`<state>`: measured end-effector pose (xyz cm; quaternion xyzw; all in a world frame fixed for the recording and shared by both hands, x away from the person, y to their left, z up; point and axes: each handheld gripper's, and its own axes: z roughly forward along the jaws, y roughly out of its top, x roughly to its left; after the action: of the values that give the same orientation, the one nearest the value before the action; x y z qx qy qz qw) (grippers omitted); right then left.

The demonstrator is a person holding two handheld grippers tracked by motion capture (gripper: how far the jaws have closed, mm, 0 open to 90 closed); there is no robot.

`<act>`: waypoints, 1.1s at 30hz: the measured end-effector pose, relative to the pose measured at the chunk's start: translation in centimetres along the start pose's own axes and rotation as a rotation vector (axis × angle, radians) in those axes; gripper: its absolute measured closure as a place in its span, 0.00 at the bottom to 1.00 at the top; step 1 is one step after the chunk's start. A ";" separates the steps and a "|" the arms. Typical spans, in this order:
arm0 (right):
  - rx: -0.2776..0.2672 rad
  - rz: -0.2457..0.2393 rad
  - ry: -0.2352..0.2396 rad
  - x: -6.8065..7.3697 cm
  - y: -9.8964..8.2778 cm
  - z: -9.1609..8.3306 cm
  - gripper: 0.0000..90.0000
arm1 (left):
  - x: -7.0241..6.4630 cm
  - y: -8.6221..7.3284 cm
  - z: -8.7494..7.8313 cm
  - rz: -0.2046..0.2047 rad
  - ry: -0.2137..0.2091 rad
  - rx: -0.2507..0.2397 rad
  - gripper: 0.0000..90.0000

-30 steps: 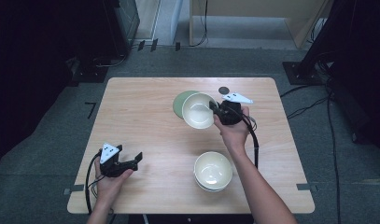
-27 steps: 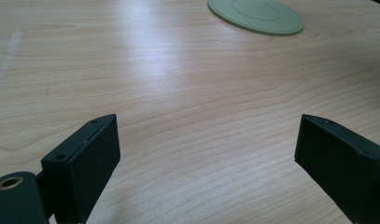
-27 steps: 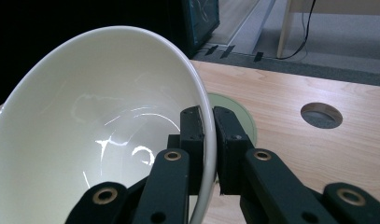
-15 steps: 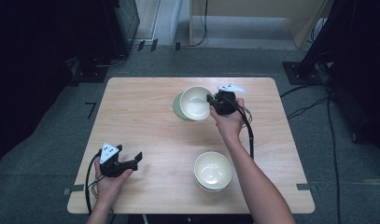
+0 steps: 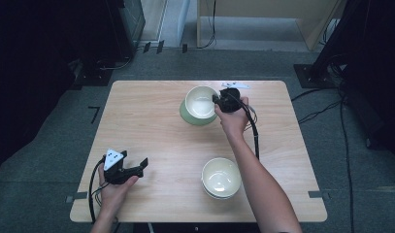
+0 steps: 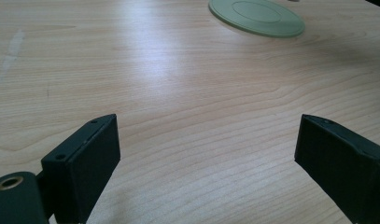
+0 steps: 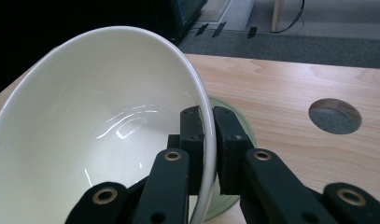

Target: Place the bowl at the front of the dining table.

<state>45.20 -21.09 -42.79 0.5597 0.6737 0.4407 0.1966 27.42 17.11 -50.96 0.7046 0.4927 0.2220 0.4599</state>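
Moved my right gripper (image 5: 217,99), clamping the white bowl (image 5: 201,101), over the green plate (image 5: 188,115) (wooden counter (image 5: 151,126), grey floor); left gripper (image 5: 142,164) gapes empty.

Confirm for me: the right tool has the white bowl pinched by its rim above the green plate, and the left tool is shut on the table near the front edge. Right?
Not quite. The left tool is open, its jaws wide apart with nothing between them, as the left gripper view shows. The rest holds: the right tool pinches the white bowl by its rim above the green plate.
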 end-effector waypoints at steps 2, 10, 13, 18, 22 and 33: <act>0.013 0.013 -0.005 0.1 0.2 0.7 0.94 | 0.0 0.0 0.0 0.000 0.000 -0.001 0.08; 0.103 0.089 -0.026 0.3 0.7 3.4 0.94 | 0.2 0.0 -0.1 -0.013 0.001 -0.006 0.07; 0.158 0.190 -0.048 0.0 0.8 4.7 0.94 | 0.2 0.0 -0.1 -0.022 -0.001 -0.010 0.08; 0.192 0.251 -0.085 -0.4 0.8 5.9 0.94 | 0.2 0.0 -0.1 -0.023 -0.002 -0.010 0.08; 0.207 0.301 -0.113 -0.9 0.7 6.7 0.94 | 0.3 0.0 -0.2 -0.027 -0.003 -0.010 0.07; 0.224 0.347 -0.138 -1.6 0.2 8.2 0.93 | 0.3 0.0 -0.1 -0.029 -0.001 -0.012 0.08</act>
<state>51.96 -19.54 -47.40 0.7142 0.5972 0.3510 0.0999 27.42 17.44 -50.94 0.6947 0.5014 0.2181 0.4674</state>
